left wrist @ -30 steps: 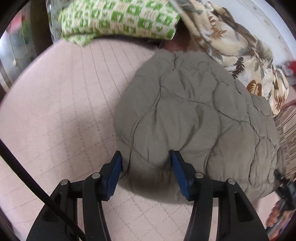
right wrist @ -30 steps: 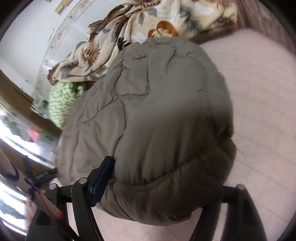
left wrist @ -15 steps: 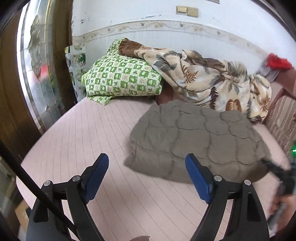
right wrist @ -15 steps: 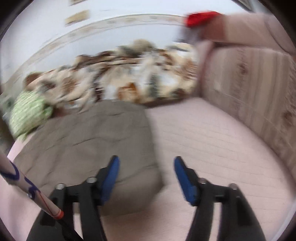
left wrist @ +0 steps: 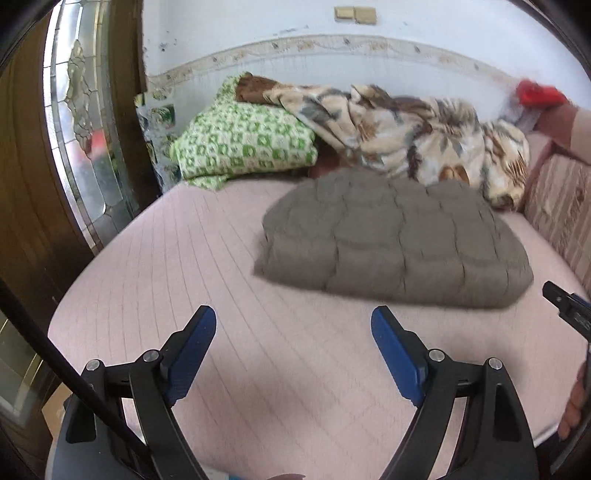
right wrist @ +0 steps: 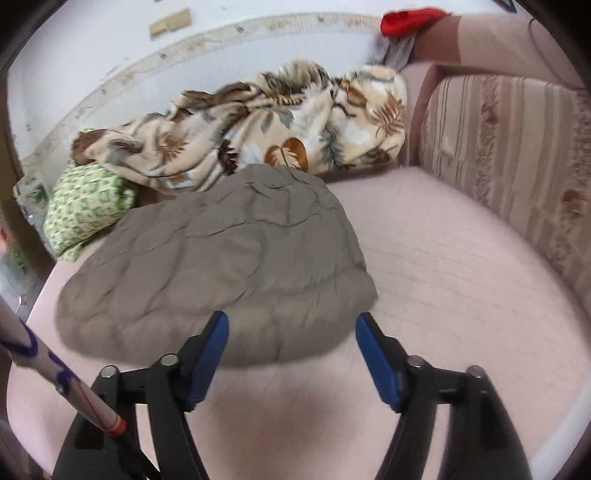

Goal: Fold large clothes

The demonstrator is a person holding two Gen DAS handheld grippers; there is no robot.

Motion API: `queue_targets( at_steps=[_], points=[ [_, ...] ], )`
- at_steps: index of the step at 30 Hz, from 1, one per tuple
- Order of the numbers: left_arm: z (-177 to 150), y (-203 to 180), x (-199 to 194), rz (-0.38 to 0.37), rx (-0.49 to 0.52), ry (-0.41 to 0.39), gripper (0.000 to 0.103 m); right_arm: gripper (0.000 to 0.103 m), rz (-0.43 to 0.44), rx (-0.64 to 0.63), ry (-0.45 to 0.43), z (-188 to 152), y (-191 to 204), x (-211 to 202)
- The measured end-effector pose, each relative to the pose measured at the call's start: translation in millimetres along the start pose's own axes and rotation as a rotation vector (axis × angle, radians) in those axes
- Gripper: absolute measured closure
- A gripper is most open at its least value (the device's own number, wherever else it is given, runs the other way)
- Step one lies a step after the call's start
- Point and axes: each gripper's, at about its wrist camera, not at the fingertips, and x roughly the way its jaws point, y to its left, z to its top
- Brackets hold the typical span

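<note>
A grey-brown quilted padded garment point(left wrist: 395, 240) lies folded in a thick bundle on the pink quilted bed point(left wrist: 221, 295). It also shows in the right wrist view point(right wrist: 229, 266). My left gripper point(left wrist: 293, 325) is open and empty, held above the bed well short of the garment's near edge. My right gripper point(right wrist: 291, 328) is open and empty, with its fingertips just in front of the garment's near edge, apart from it. The right gripper's tip point(left wrist: 565, 299) shows at the right edge of the left wrist view.
A green checked pillow point(left wrist: 243, 147) and a leaf-print blanket point(left wrist: 406, 133) lie along the back wall. A striped cushioned side point(right wrist: 517, 166) runs along the right. A red cloth point(right wrist: 410, 18) sits on top of it. A mirrored wooden door point(left wrist: 74, 147) stands left.
Both grippers have let go of the garment's edge and pulled back and up. The garment now lies further away on the bed.
</note>
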Motion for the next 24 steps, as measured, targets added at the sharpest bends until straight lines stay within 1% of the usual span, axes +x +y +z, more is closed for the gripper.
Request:
queue_targets(
  at_steps=[2, 4, 6, 9, 12, 14, 17, 24],
  points=[
    [-14, -3, -2, -0.004, 0.012, 0.025, 0.018, 0.02, 0.01, -0.033, -0.016, -22, 8, -27],
    [-27, -5, -2, -0.024, 0.015, 0.059, 0.018, 0.016, 0.002, -0.064, -0.032, -44, 11, -43],
    [-36, -7, -2, -0.038, 0.018, 0.09, 0.018, 0.016, -0.034, -0.106, -0.035, -73, 15, -56],
    [-47, -12, -4, -0.056, 0.021, 0.123, 0.018, 0.016, -0.096, -0.174, -0.031, -103, 21, -63],
    [-54, -17, -12, -0.078, 0.03, 0.13, 0.018, 0.016, -0.139, -0.237, -0.044, -113, 30, -65],
    [-56, -21, -16, -0.091, 0.037, 0.131, 0.018, 0.016, -0.157, -0.254, -0.074, -114, 34, -71],
    [-58, -25, -21, -0.112, 0.041, 0.132, 0.018, 0.016, -0.154, -0.245, -0.098, -114, 35, -81],
    [-57, -26, -23, -0.132, 0.044, 0.131, 0.018, 0.016, -0.141, -0.244, -0.107, -112, 41, -89]
  ],
)
